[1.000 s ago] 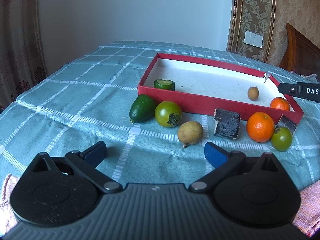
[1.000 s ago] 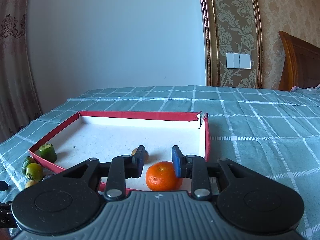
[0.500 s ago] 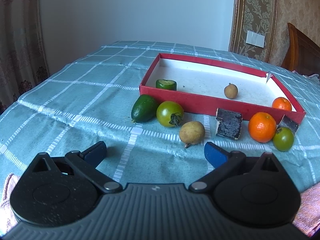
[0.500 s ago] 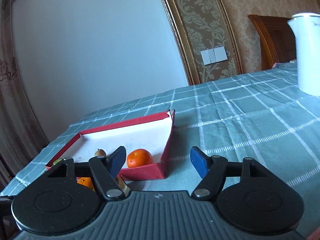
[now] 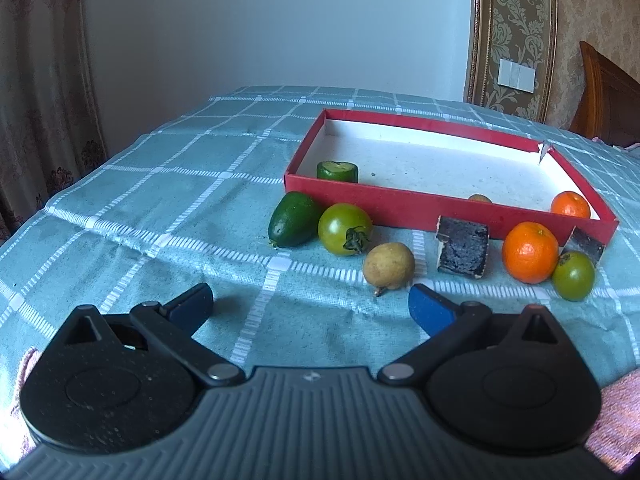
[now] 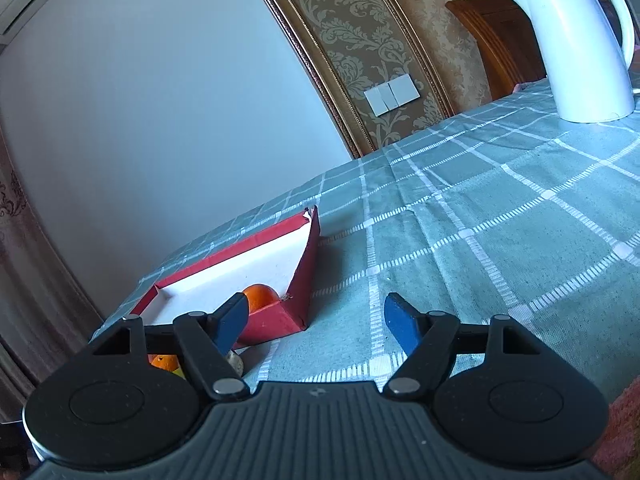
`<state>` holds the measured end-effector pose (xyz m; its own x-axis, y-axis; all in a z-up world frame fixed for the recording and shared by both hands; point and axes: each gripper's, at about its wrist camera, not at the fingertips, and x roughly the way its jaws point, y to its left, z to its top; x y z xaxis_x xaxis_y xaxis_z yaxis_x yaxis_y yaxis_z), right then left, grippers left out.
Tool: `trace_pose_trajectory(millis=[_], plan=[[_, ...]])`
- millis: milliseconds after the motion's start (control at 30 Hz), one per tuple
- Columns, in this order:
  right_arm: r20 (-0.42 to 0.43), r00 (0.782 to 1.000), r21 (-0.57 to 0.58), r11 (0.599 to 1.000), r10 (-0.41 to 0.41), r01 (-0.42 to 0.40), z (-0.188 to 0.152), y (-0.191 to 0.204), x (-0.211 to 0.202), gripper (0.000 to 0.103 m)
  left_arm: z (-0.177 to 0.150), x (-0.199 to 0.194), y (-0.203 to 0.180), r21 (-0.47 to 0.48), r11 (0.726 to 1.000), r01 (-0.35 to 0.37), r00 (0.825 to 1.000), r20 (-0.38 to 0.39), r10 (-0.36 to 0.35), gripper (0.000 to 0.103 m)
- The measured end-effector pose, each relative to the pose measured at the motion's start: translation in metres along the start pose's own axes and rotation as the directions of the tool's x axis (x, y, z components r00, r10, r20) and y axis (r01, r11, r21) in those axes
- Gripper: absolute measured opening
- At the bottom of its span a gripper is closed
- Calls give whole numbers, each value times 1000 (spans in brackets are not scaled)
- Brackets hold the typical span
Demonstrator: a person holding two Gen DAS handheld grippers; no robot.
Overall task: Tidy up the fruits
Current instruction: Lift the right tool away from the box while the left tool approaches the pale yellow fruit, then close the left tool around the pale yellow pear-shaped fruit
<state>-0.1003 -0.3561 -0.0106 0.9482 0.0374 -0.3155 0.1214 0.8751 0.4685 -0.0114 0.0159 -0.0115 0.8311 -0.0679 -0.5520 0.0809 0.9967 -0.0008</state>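
Red tray (image 5: 420, 206) held one orange (image 5: 570, 205); left tool (image 5: 310, 306) and right tool (image 6: 316, 316) both gaped wide, empty.

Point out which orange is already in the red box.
The smaller orange, sitting in the red box's near right corner. The bigger orange lies outside on the cloth, in front of the box wall, beside a green tomato.

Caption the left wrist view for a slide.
Open left gripper faces fruits lined up before a red tray holding one orange.
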Motion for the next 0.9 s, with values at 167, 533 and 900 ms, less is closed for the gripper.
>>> trace_pose_trajectory(millis=[167, 533, 900], plan=[[4, 1000, 6, 1000, -1, 1, 0, -1, -1, 75, -4, -13, -1, 21, 1000, 22, 996, 85, -24, 103], [0, 1000, 10, 1000, 8, -8, 1, -1, 0, 79, 6, -22, -17, 114, 990, 87, 986, 134, -103, 90], [7, 1000, 22, 1000, 21, -21, 1, -4, 0, 79, 17, 9, -17, 116, 980, 161, 986, 13, -163, 33]])
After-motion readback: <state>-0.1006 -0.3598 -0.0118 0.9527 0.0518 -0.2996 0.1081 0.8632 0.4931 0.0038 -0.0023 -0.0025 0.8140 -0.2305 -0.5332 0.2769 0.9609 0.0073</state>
